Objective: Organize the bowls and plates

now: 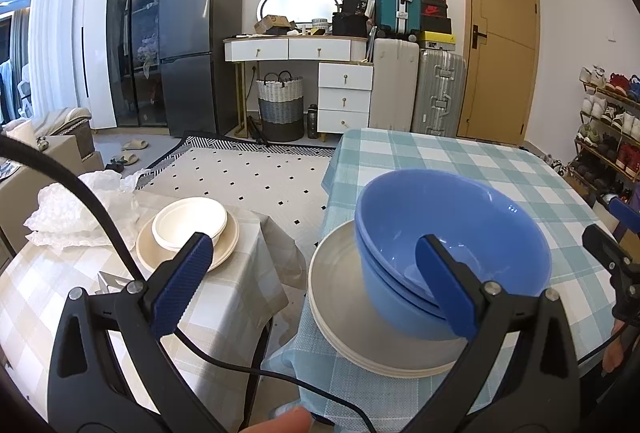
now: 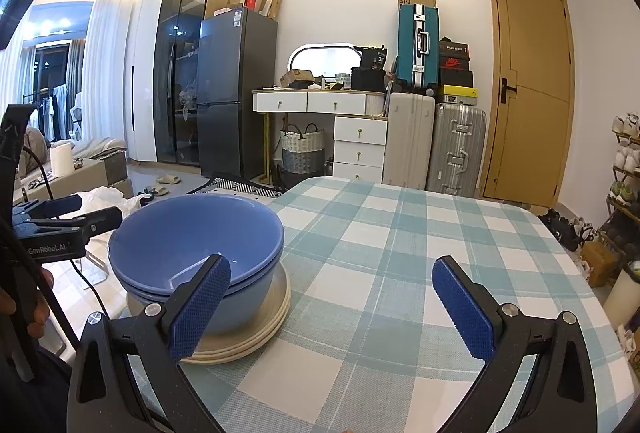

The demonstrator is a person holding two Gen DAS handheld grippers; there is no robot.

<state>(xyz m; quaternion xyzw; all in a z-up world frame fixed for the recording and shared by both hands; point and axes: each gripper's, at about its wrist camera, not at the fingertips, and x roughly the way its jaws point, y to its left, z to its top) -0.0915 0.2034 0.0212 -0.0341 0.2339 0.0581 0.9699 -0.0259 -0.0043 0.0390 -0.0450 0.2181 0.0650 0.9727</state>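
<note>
Nested blue bowls (image 1: 452,233) sit on a stack of cream plates (image 1: 344,313) at the near left corner of the blue-checked table (image 1: 480,161). My left gripper (image 1: 316,277) is open and empty, its right finger in front of the bowls. On the lower beige-checked table (image 1: 60,293), white bowls (image 1: 190,219) sit on a cream plate (image 1: 228,253). In the right wrist view my right gripper (image 2: 332,305) is open and empty over the tablecloth (image 2: 380,253), just right of the blue bowls (image 2: 196,245) and plates (image 2: 256,333).
Crumpled plastic wrap (image 1: 76,209) lies at the back of the beige table. A gap of floor separates the two tables. A cable (image 1: 120,253) crosses the left view. A dresser (image 1: 312,73), suitcases (image 1: 436,93) and a shoe rack (image 1: 608,129) stand behind.
</note>
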